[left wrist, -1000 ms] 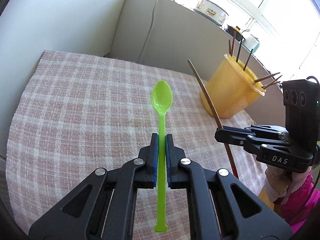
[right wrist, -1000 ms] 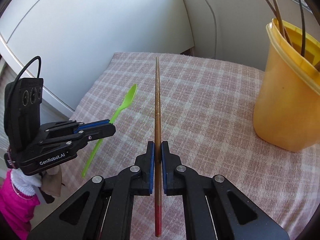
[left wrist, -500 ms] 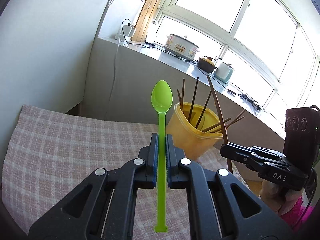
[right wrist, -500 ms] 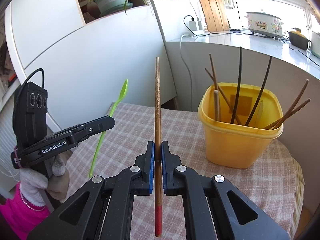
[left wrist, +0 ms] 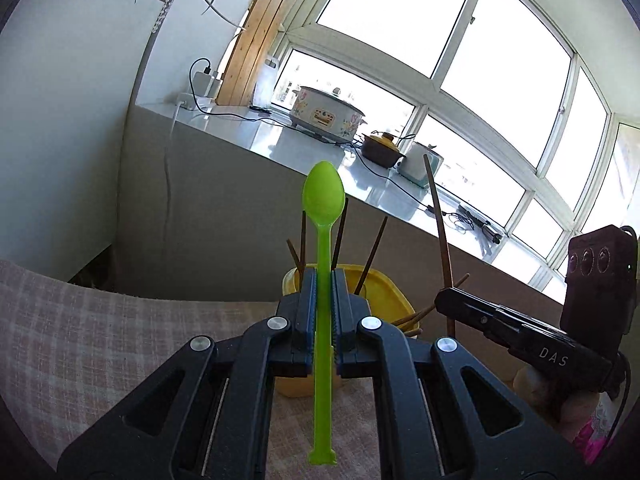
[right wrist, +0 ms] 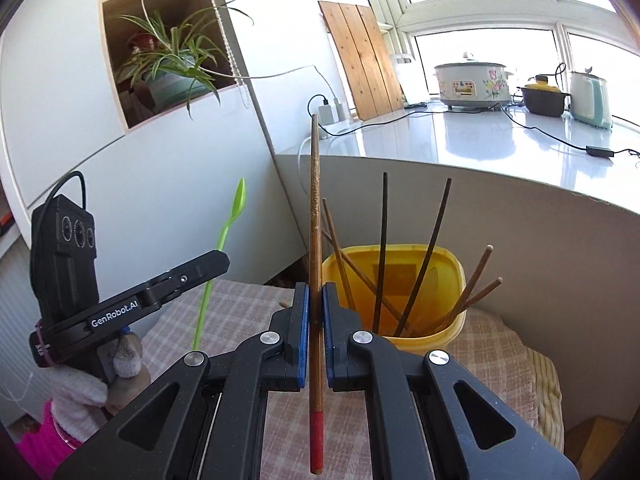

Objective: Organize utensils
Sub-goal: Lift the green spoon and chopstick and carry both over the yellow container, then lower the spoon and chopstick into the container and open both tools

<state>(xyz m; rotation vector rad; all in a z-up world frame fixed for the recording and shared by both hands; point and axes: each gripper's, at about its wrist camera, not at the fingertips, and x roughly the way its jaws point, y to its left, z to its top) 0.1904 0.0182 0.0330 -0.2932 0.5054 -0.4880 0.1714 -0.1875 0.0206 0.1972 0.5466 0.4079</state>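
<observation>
on the left our left gripper [left wrist: 322, 280] pinches a green spoon [left wrist: 323, 200] by its handle, bowl upward, above the checked cloth [left wrist: 80, 340]. at centre our right gripper [right wrist: 315, 292] pinches a red-tipped chopstick [right wrist: 314, 200] upright. to the right stands the yellow tub [right wrist: 444, 264] holding more chopsticks.

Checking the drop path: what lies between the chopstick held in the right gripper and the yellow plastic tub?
Nothing. In the right wrist view, the brown red-ended chopstick in the right gripper has only bare checked cloth before the yellow plastic tub.
</observation>
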